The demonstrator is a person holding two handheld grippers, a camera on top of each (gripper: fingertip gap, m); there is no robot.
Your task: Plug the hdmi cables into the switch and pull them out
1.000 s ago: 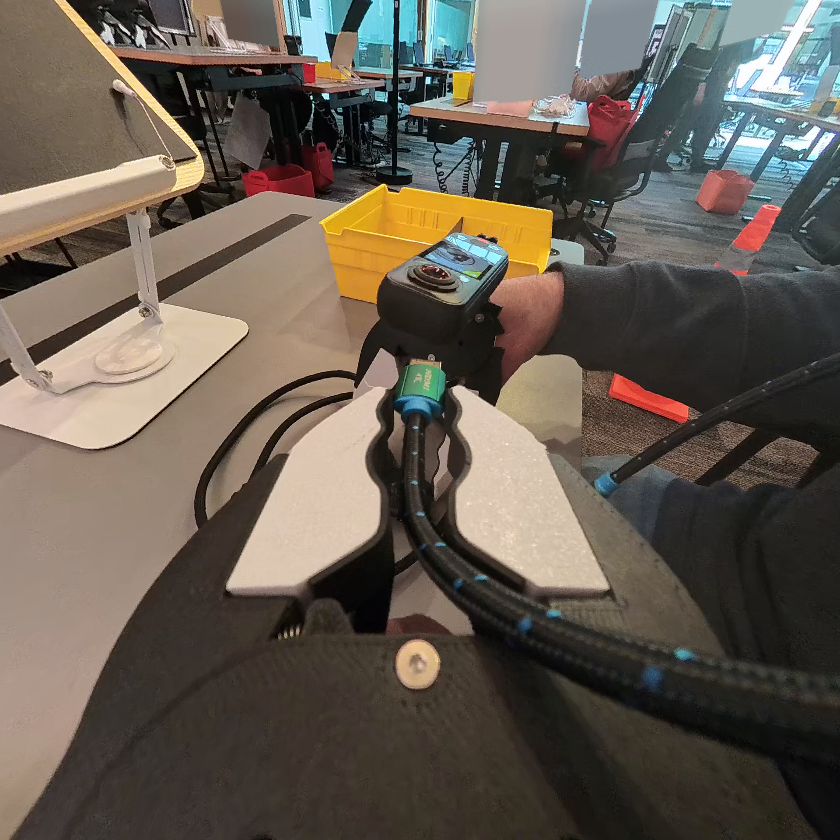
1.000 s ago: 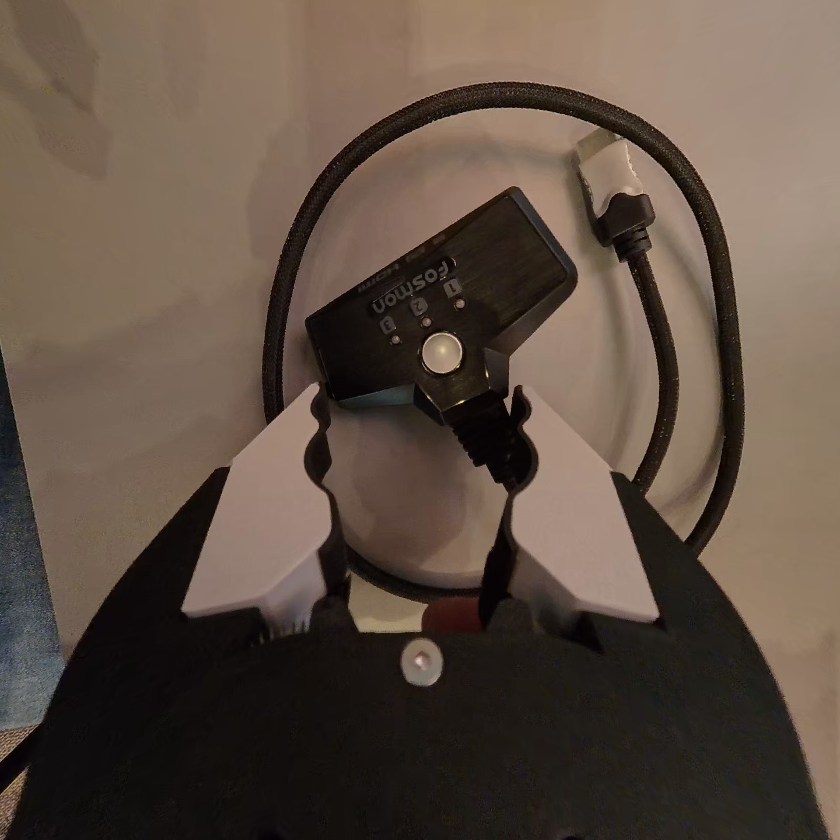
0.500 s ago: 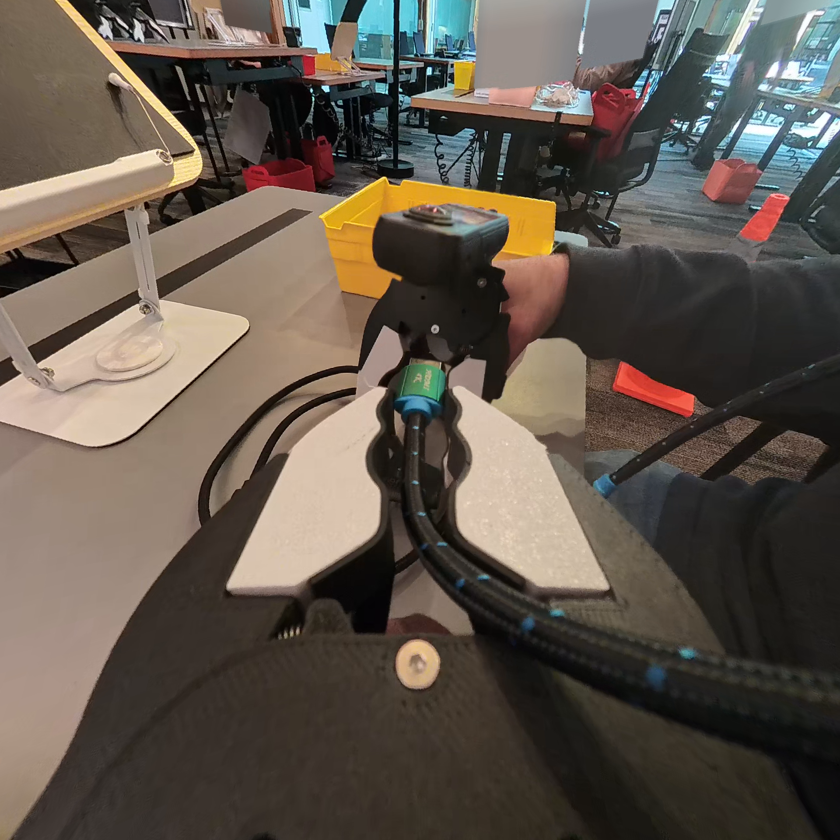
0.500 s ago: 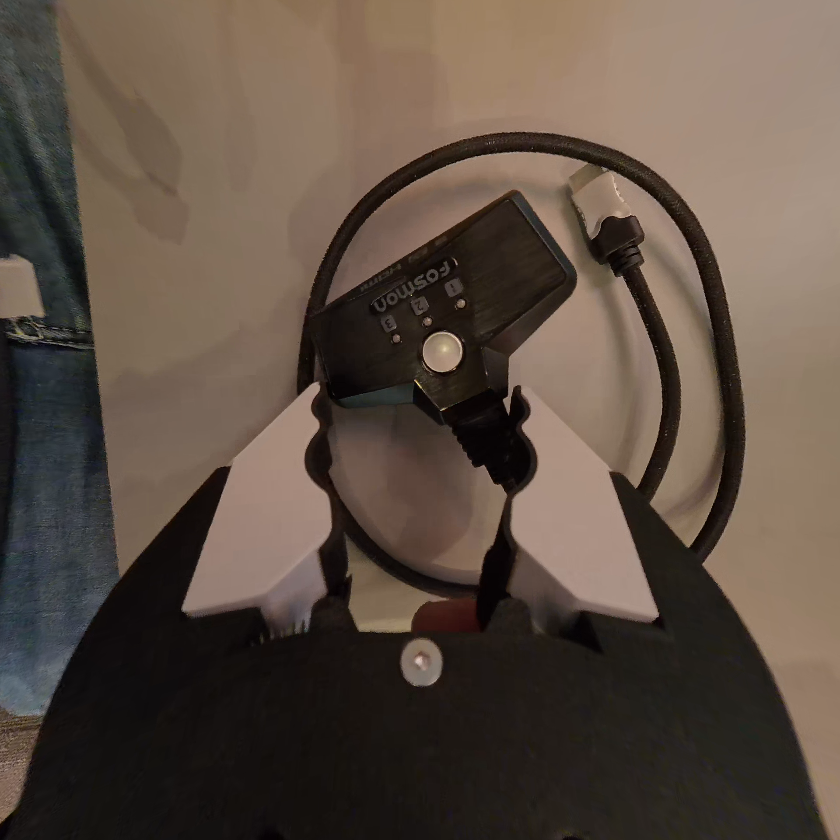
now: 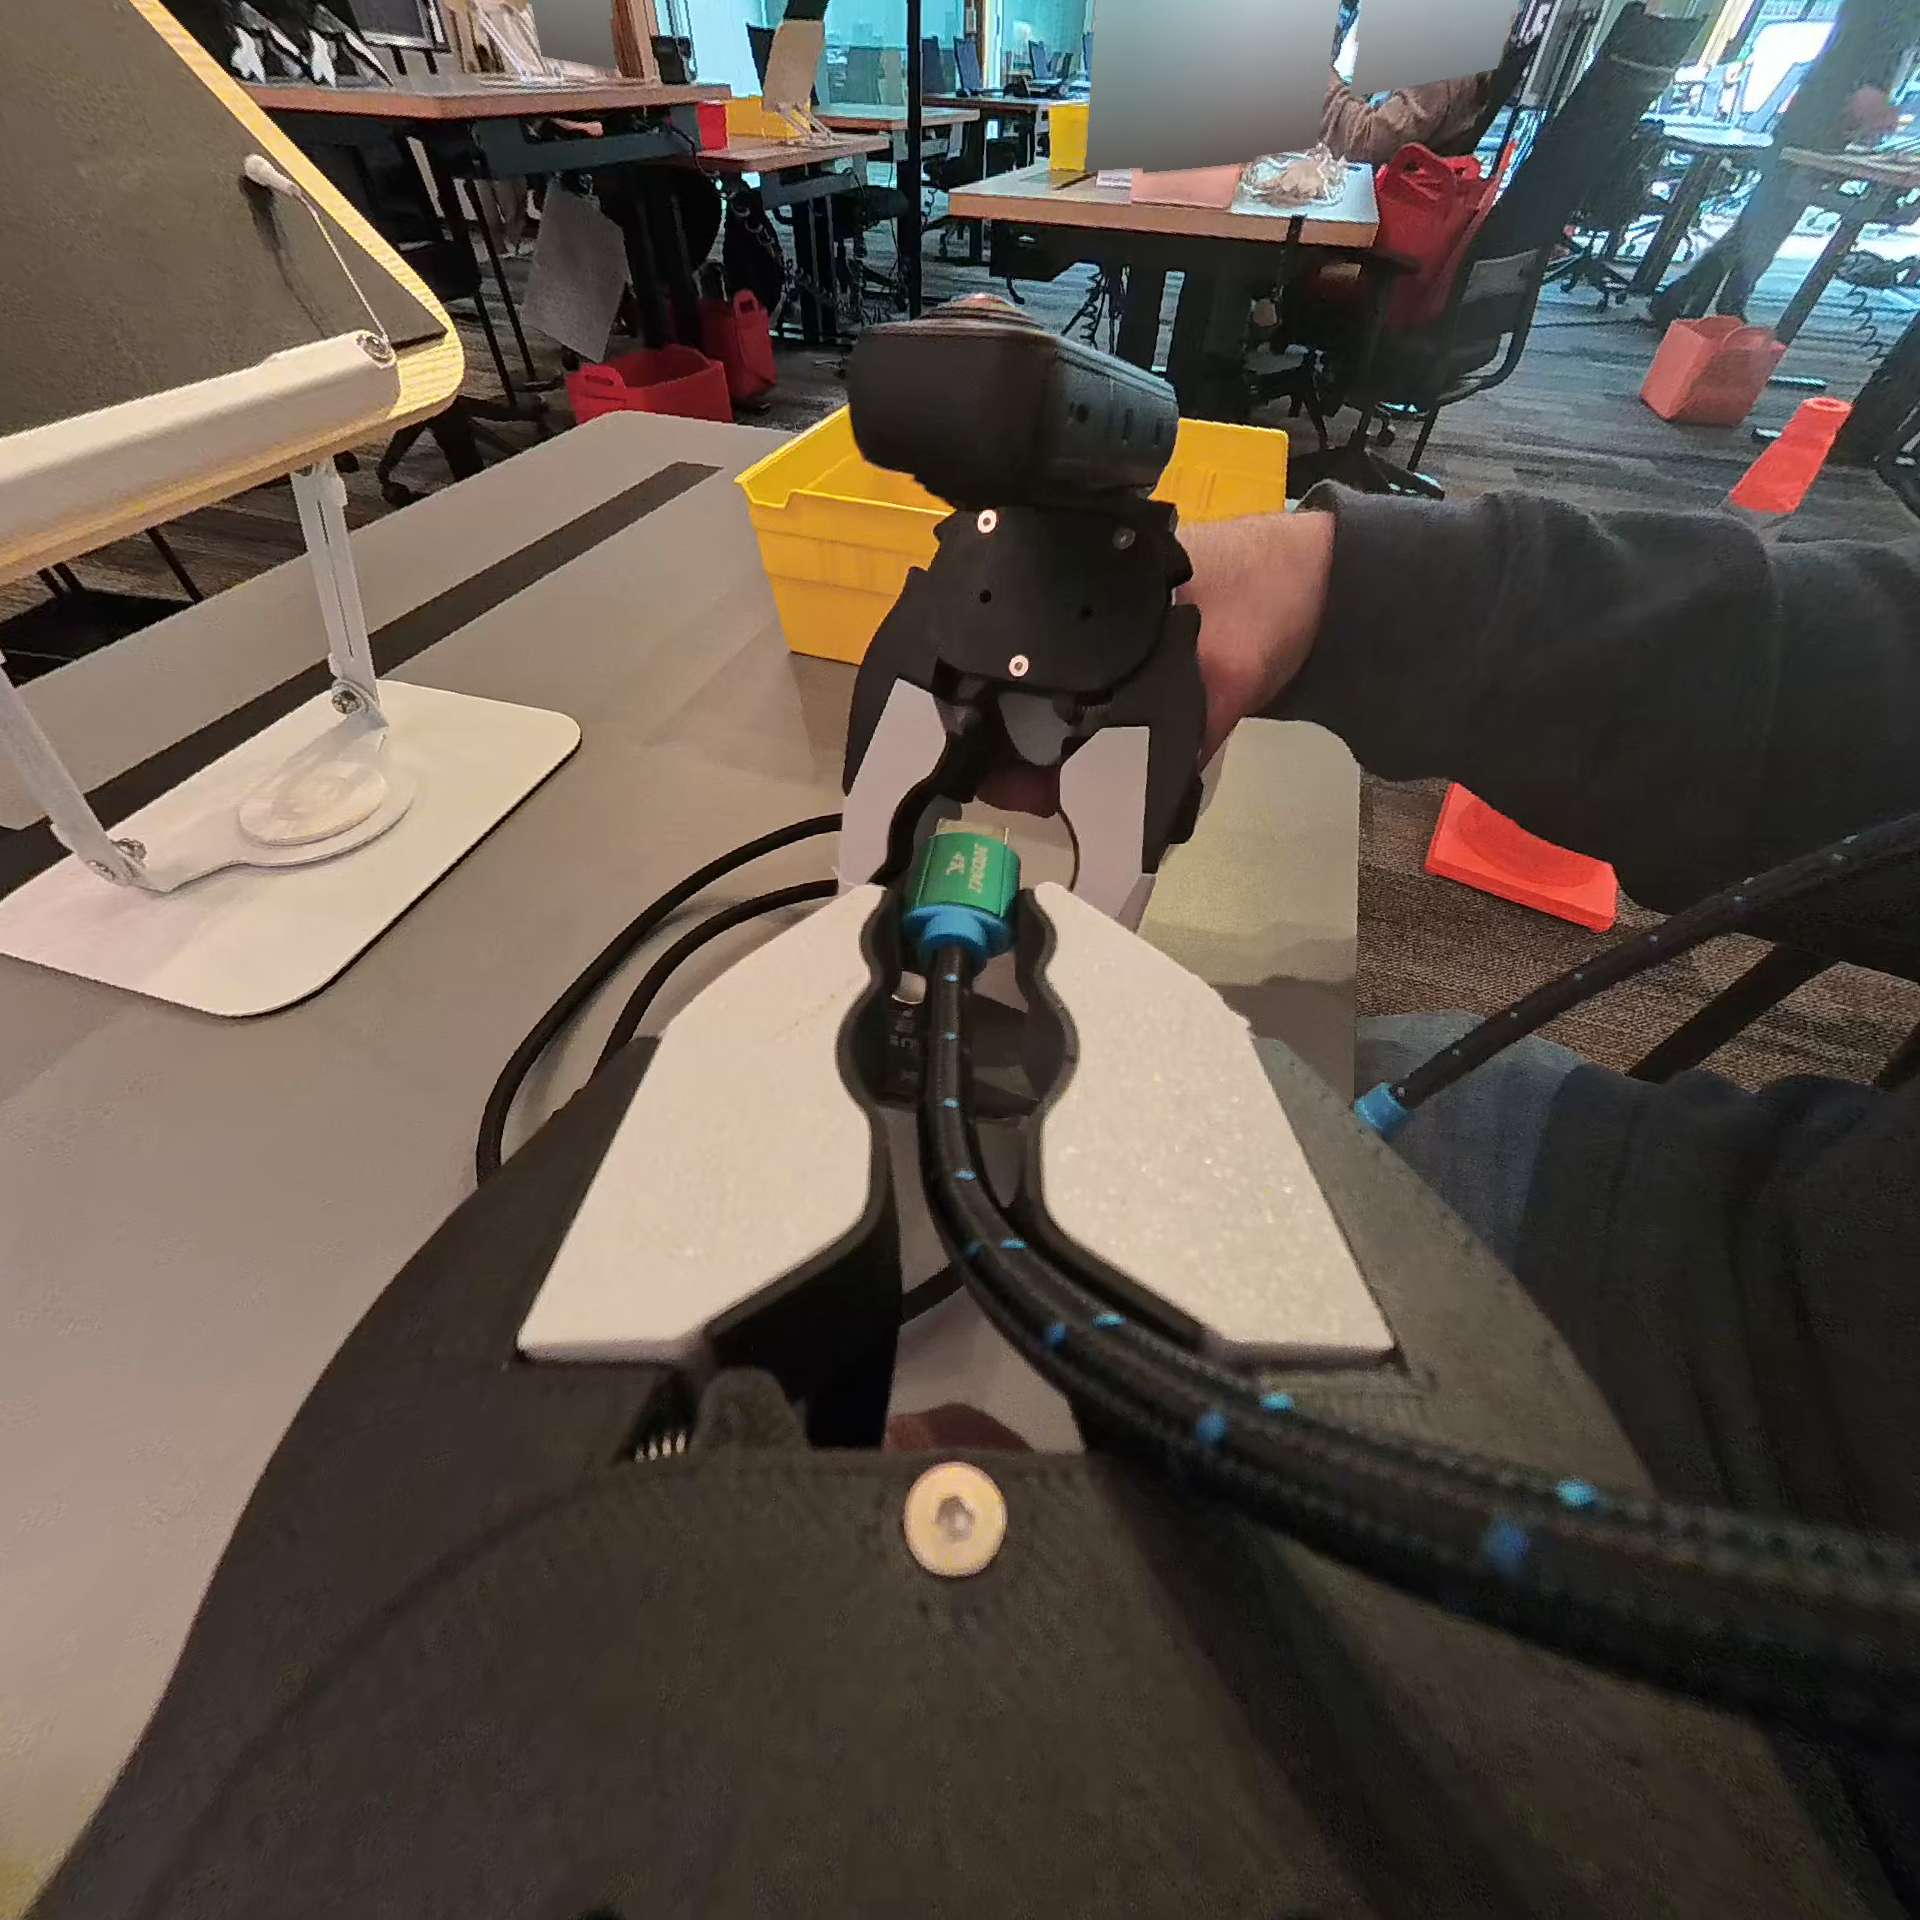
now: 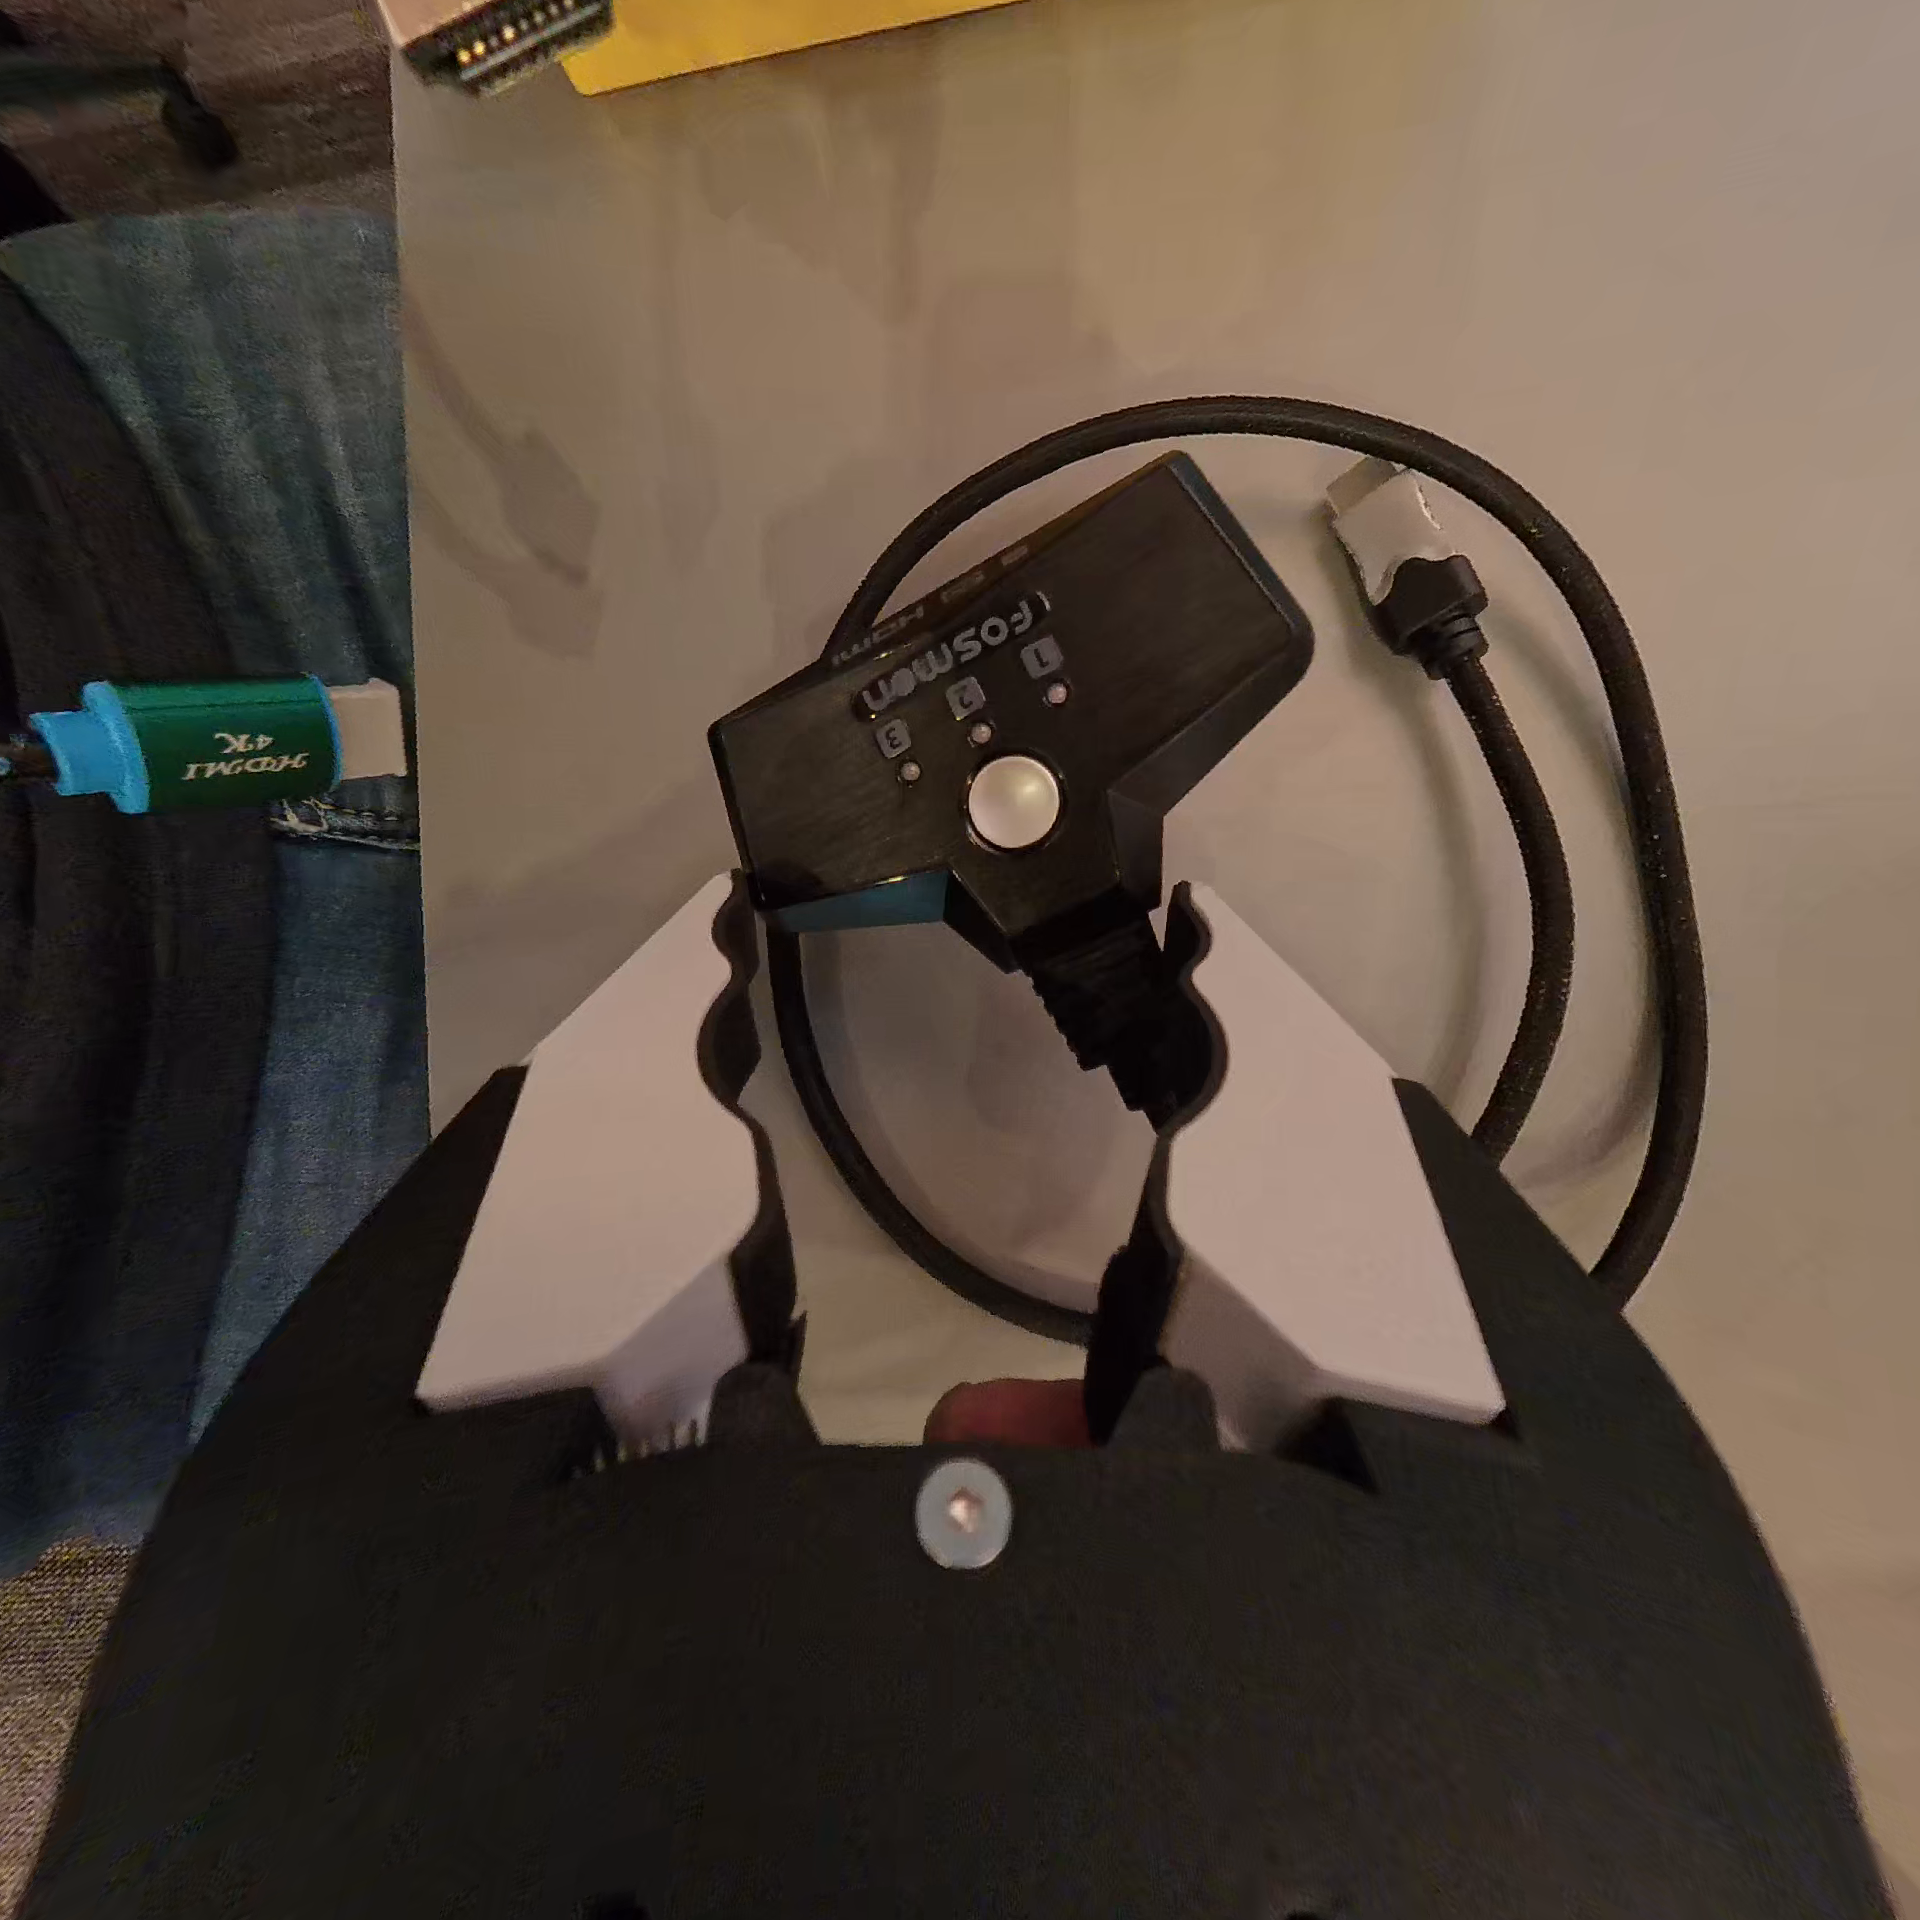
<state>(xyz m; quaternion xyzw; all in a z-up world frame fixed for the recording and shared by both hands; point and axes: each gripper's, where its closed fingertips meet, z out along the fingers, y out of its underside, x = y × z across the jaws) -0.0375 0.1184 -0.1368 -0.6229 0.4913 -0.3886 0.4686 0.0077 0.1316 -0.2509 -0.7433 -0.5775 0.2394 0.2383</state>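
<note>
We count one black switch (image 6: 1013, 717) at the frame's centre, three HDMI plugs: one green (image 6: 234, 743) at left, one silver (image 6: 1387, 525) at upper right, one (image 6: 504, 36) at the top edge. Elsewhere: one yellow bin (image 5: 831, 530), one white stand (image 5: 301, 852), two tongs (image 5: 951, 940) (image 6: 961, 920).

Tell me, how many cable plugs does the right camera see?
3. A green plug sits left, over jeans; a silver-black plug lies right of the switch; a third plug peeks in top left. Others may be hidden.
</note>
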